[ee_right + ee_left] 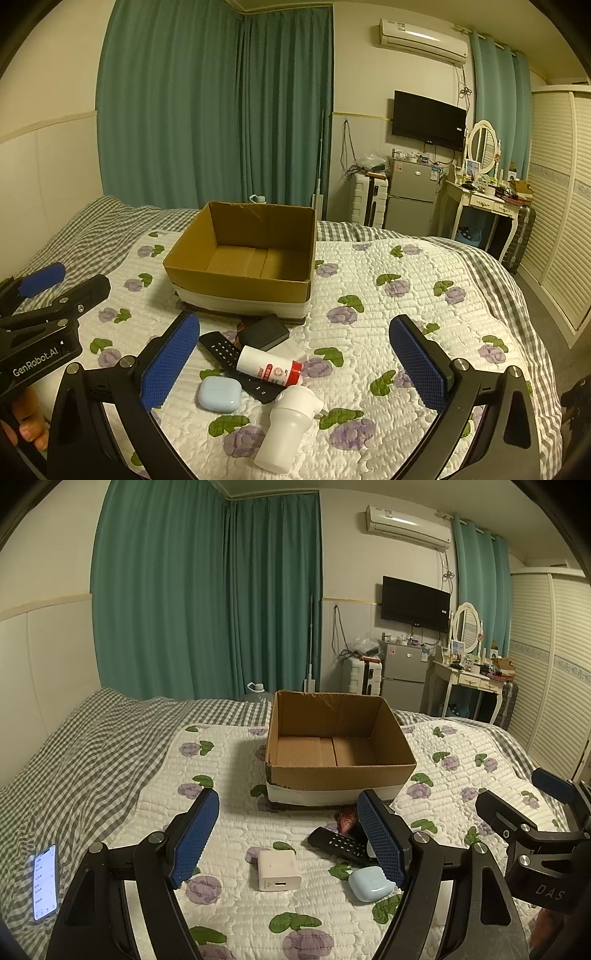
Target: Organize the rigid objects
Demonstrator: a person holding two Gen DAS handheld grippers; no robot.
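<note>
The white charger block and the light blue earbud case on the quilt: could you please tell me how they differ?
The white charger block is boxy with flat faces and a port on its near end; the light blue earbud case is rounded, with a lid seam. The charger lies alone on the quilt, while the case lies next to the black remote. Both are small, hard and outside the cardboard box.
</note>
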